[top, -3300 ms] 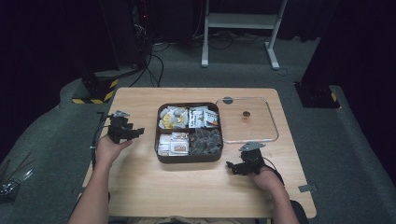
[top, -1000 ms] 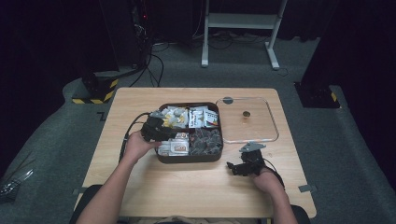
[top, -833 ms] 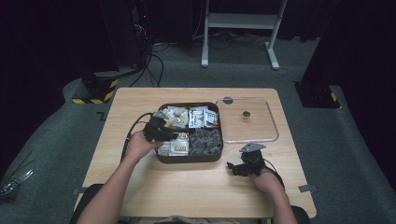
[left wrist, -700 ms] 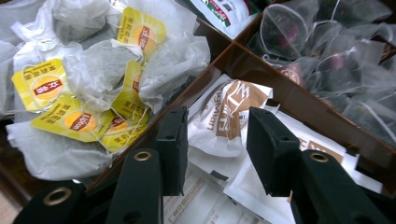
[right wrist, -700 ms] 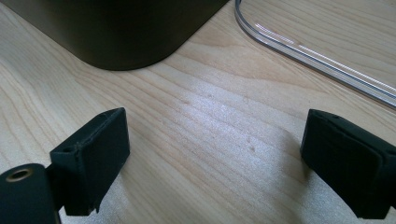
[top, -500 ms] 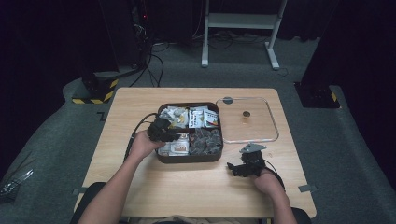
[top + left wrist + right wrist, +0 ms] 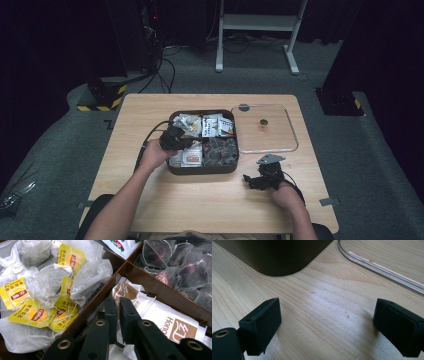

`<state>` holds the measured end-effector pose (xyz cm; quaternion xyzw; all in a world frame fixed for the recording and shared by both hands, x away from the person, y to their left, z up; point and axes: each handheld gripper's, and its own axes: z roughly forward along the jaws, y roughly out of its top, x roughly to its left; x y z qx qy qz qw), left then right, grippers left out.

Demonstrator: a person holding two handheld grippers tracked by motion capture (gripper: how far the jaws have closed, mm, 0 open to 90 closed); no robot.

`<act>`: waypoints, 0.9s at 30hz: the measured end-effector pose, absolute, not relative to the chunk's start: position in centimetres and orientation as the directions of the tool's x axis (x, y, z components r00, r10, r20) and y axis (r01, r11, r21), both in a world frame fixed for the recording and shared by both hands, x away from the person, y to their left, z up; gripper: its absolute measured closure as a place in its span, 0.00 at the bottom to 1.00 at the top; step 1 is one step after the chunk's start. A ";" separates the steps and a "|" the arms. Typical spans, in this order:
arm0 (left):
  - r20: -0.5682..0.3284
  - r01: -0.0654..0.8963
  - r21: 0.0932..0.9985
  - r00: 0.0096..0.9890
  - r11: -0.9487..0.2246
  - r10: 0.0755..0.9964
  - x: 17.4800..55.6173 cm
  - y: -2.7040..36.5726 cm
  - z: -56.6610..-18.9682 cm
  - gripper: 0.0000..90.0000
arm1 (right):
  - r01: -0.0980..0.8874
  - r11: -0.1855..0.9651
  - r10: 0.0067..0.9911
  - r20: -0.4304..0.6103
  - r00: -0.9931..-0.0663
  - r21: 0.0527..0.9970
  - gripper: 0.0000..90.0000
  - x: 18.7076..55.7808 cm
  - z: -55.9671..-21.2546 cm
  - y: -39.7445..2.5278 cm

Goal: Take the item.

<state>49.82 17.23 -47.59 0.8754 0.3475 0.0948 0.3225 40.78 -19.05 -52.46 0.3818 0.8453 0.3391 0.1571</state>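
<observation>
Left hand-held gripper (image 7: 118,305) was down in the near-left compartment of the brown divided box (image 7: 204,169), jaws almost together over the white-and-brown sachets (image 7: 160,320). A thin slit remained between the jaws; couldn't tell whether a sachet edge was pinched in it, since the jaws themselves hid the contact spot. In the high view that gripper (image 7: 176,137) and the person's hand covered most of that compartment.

Compartment next to it, across the divider, held paper tea bags with yellow tags (image 7: 37,312), piled and overlapping. Mesh bags with dark contents (image 7: 180,267) sat in the compartment beyond the sachets, cut off at the frame edge. Red-and-white packets (image 7: 122,243) were barely visible at the top, print unreadable.

Right hand-held gripper (image 7: 327,322) rested low over the bare tabletop (image 7: 317,302), jaws spread wide, nothing between them. High view placed it (image 7: 264,177) near the box's front right corner, apart from it. Box's dark outer wall (image 7: 274,255) showed only as a blurred corner. Clear lid (image 7: 265,129) lay flat on the tabletop just right of the box; its rim (image 7: 382,265) was cut off in the right gripper view.
</observation>
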 end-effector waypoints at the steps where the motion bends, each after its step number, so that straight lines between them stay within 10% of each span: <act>1: -0.054 0.547 0.630 0.739 -0.551 0.672 49.8 17.3 -47.5 0.97 | 0.539 0.479 0.752 -0.007 -0.659 0.693 0.09 40.8 -52.5 -19.1; 27: -0.151 0.568 0.697 0.713 -0.438 0.684 48.6 19.9 -44.9 0.98 | 0.534 0.484 0.746 -0.007 -0.666 0.693 0.09 40.9 -52.5 -19.1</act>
